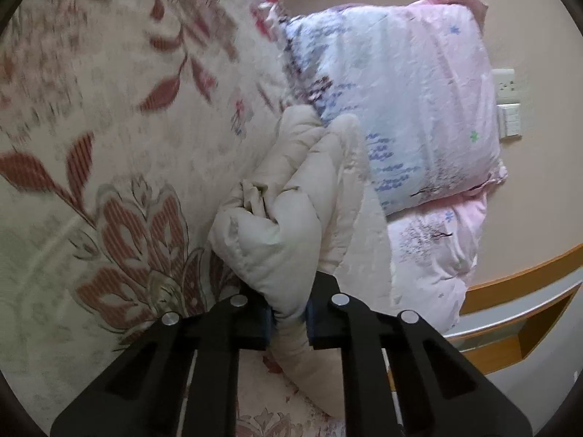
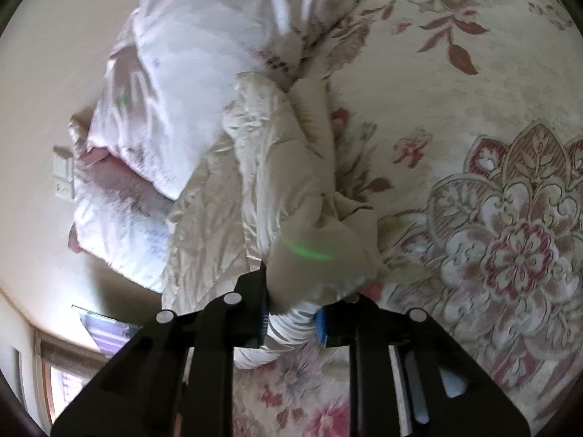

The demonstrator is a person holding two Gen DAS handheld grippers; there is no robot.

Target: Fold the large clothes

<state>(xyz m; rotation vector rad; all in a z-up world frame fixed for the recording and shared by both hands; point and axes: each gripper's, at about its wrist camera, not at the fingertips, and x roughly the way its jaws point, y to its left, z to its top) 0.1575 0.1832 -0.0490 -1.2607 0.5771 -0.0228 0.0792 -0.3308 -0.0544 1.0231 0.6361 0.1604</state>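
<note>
A cream padded quilted garment (image 1: 288,215) hangs bunched above a floral bedspread (image 1: 109,127). My left gripper (image 1: 289,322) is shut on a thick fold of it, and the cloth bulges up between the black fingers. In the right wrist view the same cream garment (image 2: 291,189) trails away over the bed, with its shiny lining showing. My right gripper (image 2: 293,322) is shut on another bunched part of it, where a ribbed cuff sits between the pads. Both grippers hold the garment lifted off the bedspread (image 2: 492,145).
A pink and blue printed pillow (image 1: 411,102) lies on a second one (image 1: 433,258) by the wall, also in the right wrist view (image 2: 175,83). A wooden headboard or shelf (image 1: 517,302) runs along the bed edge. Wall switches (image 1: 508,102) sit behind. A window (image 2: 58,375) shows low left.
</note>
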